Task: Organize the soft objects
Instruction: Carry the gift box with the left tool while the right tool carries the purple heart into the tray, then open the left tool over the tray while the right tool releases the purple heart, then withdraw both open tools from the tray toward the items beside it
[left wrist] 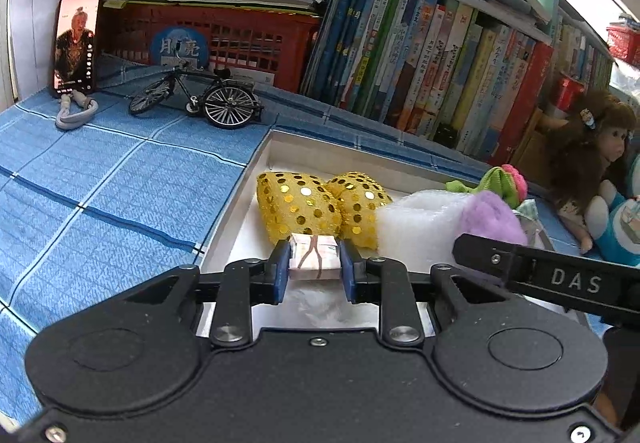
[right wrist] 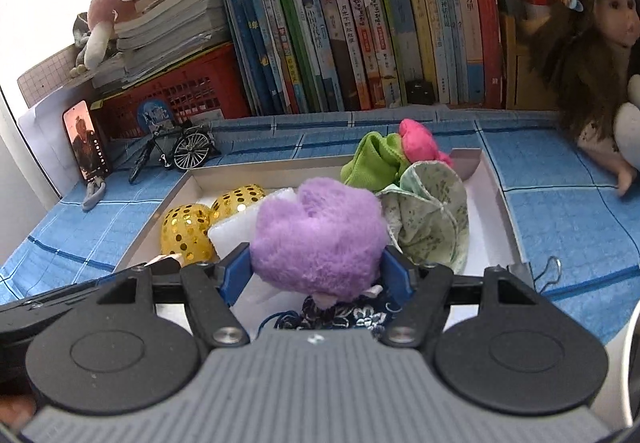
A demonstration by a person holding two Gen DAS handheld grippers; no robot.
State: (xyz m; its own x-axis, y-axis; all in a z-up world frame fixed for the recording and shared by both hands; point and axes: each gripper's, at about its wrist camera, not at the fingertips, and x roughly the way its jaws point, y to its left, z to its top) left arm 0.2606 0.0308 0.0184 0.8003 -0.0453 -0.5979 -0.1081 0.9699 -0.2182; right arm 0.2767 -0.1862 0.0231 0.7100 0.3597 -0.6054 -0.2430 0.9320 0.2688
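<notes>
We are working over a shallow white tray lying on a blue checked cloth, with a row of books standing along the far side. Our left gripper is clenching a small folded packet between its blue pads, at the near left of the tray, just in front of two gold sequinned cushions that are sitting side by side and touching. A white foam block is resting just right of the cushions.

Our right gripper is holding its jaws wide around a fluffy purple plush; both pads are sitting at the plush's sides, but we cannot tell whether they are pressing on it. A dark floral fabric piece is showing beneath the plush. Just right of it, a pale green floral pouch is lying in the tray, and at its far edge a green cloth with a pink flower is leaning.

A doll with brown hair is sitting at the far right of the cloth, outside the tray. At the far left, a phone is propped upright, and a model bicycle is standing before a red basket.
</notes>
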